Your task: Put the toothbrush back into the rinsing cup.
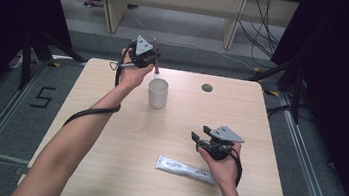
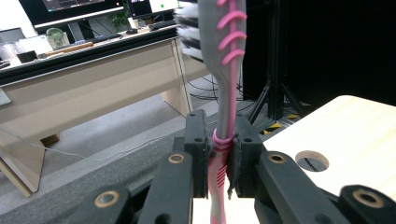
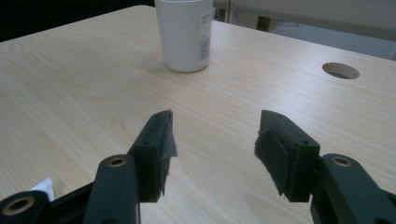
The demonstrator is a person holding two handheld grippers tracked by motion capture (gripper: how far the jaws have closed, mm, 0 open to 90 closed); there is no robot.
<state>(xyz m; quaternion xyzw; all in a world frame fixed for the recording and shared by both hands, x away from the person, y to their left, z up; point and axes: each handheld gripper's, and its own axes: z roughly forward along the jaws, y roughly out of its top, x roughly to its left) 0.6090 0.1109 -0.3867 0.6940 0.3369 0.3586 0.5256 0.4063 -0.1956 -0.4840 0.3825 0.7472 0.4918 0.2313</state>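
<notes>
The left gripper [image 2: 219,154] is clenched on a toothbrush [image 2: 224,93] — grey stem, pink ribs, pink lower handle — and holds it upright, the bristled head at the top of the left gripper view. Both black jaws press on the handle at the pink ring where the grey stem begins. In the high view that gripper [image 1: 156,61] hangs in the air just beyond the white cup [image 1: 158,92], on the far side of it from the person, with the lower end of the brush pointing down toward the cup's rim; whether it touches the rim I cannot tell.

The cup stands upright on the light wooden table [image 1: 109,120], open end up, with a small label on its side in the right gripper view [image 3: 184,35].

The right gripper [image 1: 202,133] is well to the near right of the cup, held low over the table, its jaws released — wide apart with only bare wood between them [image 3: 215,140]. It points toward the cup.

A silver-white tube [image 1: 185,169] lies flat on the table, nearer the person than the cup, just beside the right hand [image 1: 222,164]. A round hole [image 1: 207,87] in the tabletop sits to the right of the cup.
</notes>
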